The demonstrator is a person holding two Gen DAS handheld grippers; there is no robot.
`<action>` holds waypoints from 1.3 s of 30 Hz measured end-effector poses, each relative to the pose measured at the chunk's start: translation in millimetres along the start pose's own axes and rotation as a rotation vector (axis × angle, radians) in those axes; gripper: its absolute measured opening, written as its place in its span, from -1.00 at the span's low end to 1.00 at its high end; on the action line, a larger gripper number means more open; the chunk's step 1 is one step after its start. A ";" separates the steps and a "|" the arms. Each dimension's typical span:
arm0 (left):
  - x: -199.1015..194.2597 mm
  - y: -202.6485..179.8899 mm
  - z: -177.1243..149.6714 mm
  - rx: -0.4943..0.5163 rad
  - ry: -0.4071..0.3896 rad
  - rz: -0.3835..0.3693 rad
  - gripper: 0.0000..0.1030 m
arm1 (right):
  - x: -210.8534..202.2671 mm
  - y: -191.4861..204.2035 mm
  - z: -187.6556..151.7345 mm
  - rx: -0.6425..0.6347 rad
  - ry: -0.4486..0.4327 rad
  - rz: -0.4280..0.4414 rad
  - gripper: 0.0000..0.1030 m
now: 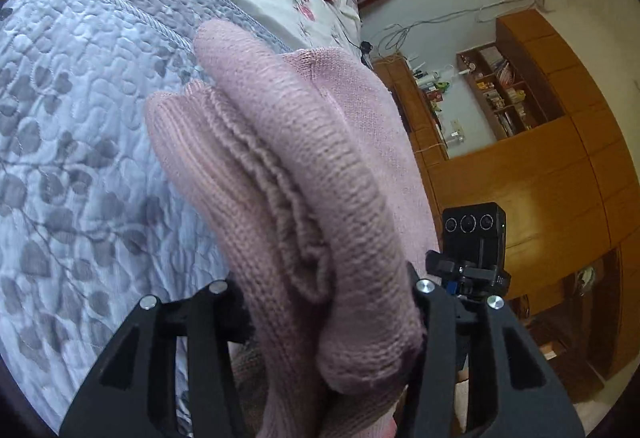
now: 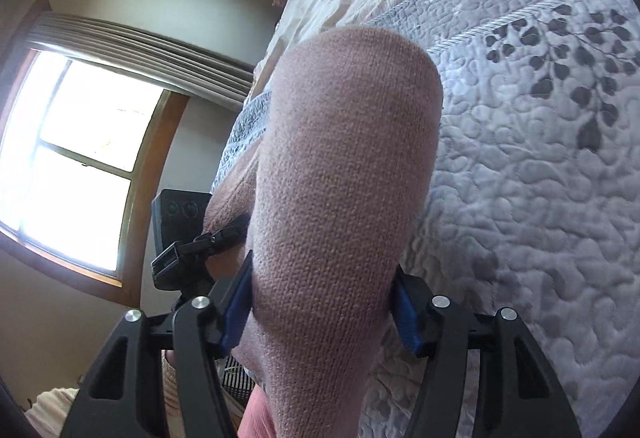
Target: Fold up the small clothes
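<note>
Your left gripper (image 1: 332, 338) is clamped on the pink knit garment (image 1: 304, 174) — bunched folds fill centre frame and rise toward the upper middle. Your right gripper (image 2: 320, 302) is clamped on the same knit (image 2: 344, 166), blue pads (image 2: 236, 302) pressed into it on both sides. The garment is held up above the quilted bedspread (image 1: 80, 142) — whether any of it touches the bed, can't tell. Other gripper's camera module (image 1: 474, 238) sits lower right in the left view.
</note>
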State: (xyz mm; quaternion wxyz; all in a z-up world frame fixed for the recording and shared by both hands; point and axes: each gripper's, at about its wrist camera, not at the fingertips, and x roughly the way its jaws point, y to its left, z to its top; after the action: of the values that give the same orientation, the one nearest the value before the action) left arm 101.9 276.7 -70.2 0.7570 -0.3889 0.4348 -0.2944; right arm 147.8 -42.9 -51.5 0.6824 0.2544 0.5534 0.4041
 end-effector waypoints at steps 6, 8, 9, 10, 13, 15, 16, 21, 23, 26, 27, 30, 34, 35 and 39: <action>45.3 8.3 -37.1 -0.030 0.083 0.059 -0.08 | -6.0 -47.3 -38.5 0.092 0.029 -0.059 0.19; 55.3 22.8 -48.0 -0.045 0.101 0.092 -0.06 | 0.5 -64.1 -49.5 0.118 0.036 -0.067 0.21; 56.9 30.7 -50.8 -0.051 0.100 0.093 -0.03 | 2.1 -70.8 -53.7 0.127 0.026 -0.054 0.24; 57.7 38.4 -52.0 -0.069 0.099 0.077 -0.01 | 2.7 -74.7 -56.3 0.135 0.013 -0.040 0.24; 60.4 49.7 -49.5 -0.094 0.107 0.069 0.07 | 4.4 -78.1 -60.1 0.135 -0.006 -0.038 0.32; 62.6 48.1 -46.6 -0.099 0.116 0.085 0.14 | 5.8 -76.0 -60.1 0.143 -0.004 -0.040 0.40; 62.9 45.3 -45.7 -0.094 0.128 0.095 0.16 | 5.2 -74.1 -60.2 0.145 -0.002 -0.046 0.42; 40.8 25.9 -52.7 -0.035 0.119 0.191 0.19 | -4.5 -51.9 -69.4 0.144 -0.012 -0.091 0.51; 27.0 17.5 -61.0 -0.007 0.101 0.224 0.19 | -10.4 -48.8 -80.9 0.149 -0.012 -0.088 0.52; 3.9 11.8 -79.7 0.005 0.071 0.224 0.22 | -12.9 -44.3 -101.3 0.147 0.006 -0.098 0.52; -2.1 8.6 -86.6 0.003 0.057 0.217 0.25 | -12.1 -42.9 -108.8 0.146 0.013 -0.094 0.52; -11.6 -2.1 -104.5 0.023 0.037 0.226 0.26 | -4.0 -40.7 -125.3 0.156 0.025 -0.088 0.52; -9.1 -17.9 -122.2 0.095 0.044 0.303 0.27 | 8.4 -38.9 -133.8 0.185 0.022 -0.081 0.45; -5.9 -23.6 -122.9 0.121 0.048 0.332 0.27 | 7.2 -38.3 -135.5 0.186 0.018 -0.072 0.29; -3.6 -25.2 -129.9 0.161 0.064 0.400 0.25 | -0.6 -26.5 -138.3 0.151 0.005 -0.112 -0.27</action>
State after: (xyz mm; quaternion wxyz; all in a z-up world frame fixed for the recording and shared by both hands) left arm -17.7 223.1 -88.8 0.8146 -0.2239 0.5023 -0.1845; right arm 22.1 -71.6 -107.9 0.6814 0.2726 0.5975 0.3230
